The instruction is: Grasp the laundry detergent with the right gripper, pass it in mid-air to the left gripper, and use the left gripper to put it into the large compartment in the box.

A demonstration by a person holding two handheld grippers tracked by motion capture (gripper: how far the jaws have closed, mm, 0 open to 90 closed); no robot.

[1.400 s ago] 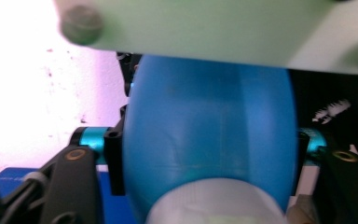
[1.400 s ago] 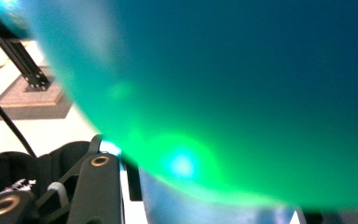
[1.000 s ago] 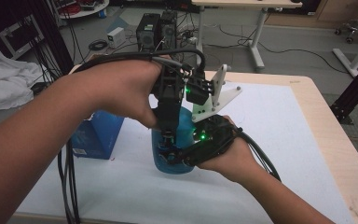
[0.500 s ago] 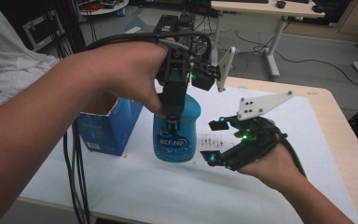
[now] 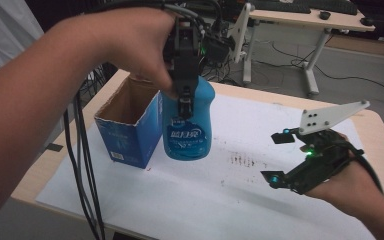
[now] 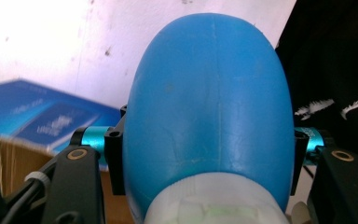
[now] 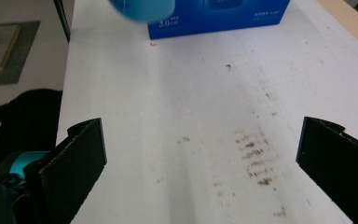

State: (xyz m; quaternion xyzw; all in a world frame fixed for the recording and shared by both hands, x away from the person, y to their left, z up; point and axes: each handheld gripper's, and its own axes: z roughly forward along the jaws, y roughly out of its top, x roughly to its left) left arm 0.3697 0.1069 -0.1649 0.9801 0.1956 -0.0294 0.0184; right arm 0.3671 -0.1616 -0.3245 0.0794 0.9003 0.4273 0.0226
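Nearest in the high view, the right gripper (image 5: 275, 157) hangs low over the white surface (image 5: 240, 195), its jaws just opened wide with nothing between them; its own view adds dark smudges (image 7: 254, 158) on the sheet. Farther off, the left gripper (image 5: 186, 95) pinches the blue bottle (image 5: 187, 127) below its white neck, held clear of the surface, the grip plainest in the left gripper view. Just beside it stands the open blue box (image 5: 130, 122), brown inside, contents not discernible.

I'm over a light wooden table (image 5: 380, 131) covered by a white sheet (image 5: 240, 185) with dark smudges (image 5: 243, 160). An open blue cardboard box (image 5: 130, 127) stands on the sheet's left part.
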